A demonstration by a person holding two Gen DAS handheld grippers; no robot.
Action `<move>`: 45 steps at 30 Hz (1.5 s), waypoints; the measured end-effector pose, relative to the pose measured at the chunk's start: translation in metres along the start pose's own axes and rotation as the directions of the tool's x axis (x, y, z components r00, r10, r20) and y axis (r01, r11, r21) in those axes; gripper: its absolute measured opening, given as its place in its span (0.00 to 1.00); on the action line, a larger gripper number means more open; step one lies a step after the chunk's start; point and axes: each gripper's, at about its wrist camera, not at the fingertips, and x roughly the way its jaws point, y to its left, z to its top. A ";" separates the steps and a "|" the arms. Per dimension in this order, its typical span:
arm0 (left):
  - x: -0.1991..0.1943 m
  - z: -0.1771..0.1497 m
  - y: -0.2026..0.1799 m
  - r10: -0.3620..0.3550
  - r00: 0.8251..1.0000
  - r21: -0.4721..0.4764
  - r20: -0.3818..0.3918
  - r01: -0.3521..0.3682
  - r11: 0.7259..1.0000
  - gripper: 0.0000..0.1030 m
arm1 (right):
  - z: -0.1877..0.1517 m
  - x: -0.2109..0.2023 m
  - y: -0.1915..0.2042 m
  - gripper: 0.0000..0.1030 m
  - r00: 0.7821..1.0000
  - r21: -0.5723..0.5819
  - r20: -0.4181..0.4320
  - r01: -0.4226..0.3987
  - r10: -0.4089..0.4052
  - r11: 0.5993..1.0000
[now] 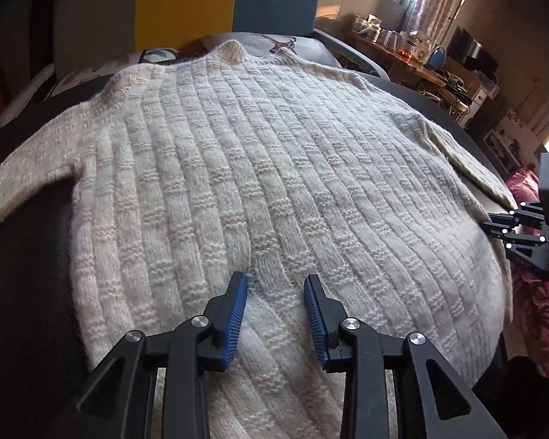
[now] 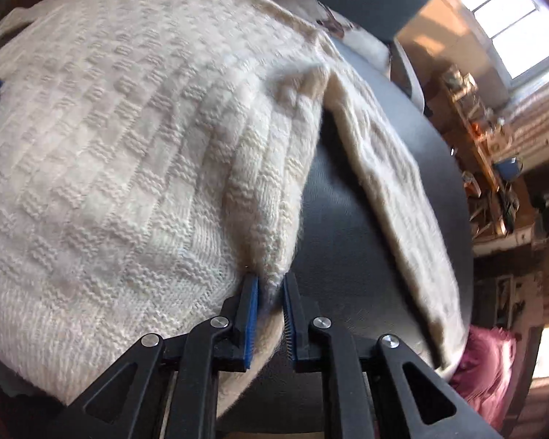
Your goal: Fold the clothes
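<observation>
Rightward, right gripper (image 2: pixel 271 285) pinches sweater (image 2: pixel 128 128) edge beside bare table (image 2: pixel 347 219).

Left hand-held gripper (image 1: pixel 276 278): jaws spread wide apart, blue ribbed pads (image 1: pixel 238 307) facing each other, nothing between them. Tips point forward and slightly down, hovering low; contact below cannot be told. Black linkage arms splay symmetrically back toward the camera.

Right hand-held gripper (image 2: pixel 271 285): jaws drawn nearly together, narrow gap, pinching a knit edge between the blue pads (image 2: pixel 251 303). Seen from the left wrist view, it sits at the far right (image 1: pixel 494 225), level, fingers pointing inward to the left. No hand or sleeve visible.
</observation>
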 end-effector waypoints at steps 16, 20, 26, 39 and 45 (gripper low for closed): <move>-0.015 -0.008 0.030 -0.096 0.995 -0.178 0.010 0.096 0.979 0.35 | 0.008 -0.034 0.021 0.26 0.850 0.163 0.136 -0.526 0.509 0.835; -0.002 0.015 0.036 -0.025 1.000 -0.140 -0.008 0.024 0.990 0.35 | 0.020 -0.010 0.028 0.26 0.878 0.221 0.160 -0.477 0.451 0.851; -0.003 0.021 0.034 0.036 0.998 -0.096 -0.044 -0.040 0.995 0.35 | 0.023 -0.016 0.043 0.26 0.885 0.161 0.117 -0.466 0.452 0.870; -0.132 -0.041 0.212 0.158 0.979 -0.641 0.131 -0.038 0.767 0.39 | 0.071 -0.056 0.083 0.26 0.809 0.083 0.253 -0.565 0.531 0.821; -0.193 -0.064 0.280 0.447 0.890 -0.633 0.092 -0.294 0.716 0.42 | 0.122 -0.044 0.139 0.26 0.803 0.008 0.199 -0.575 0.562 0.818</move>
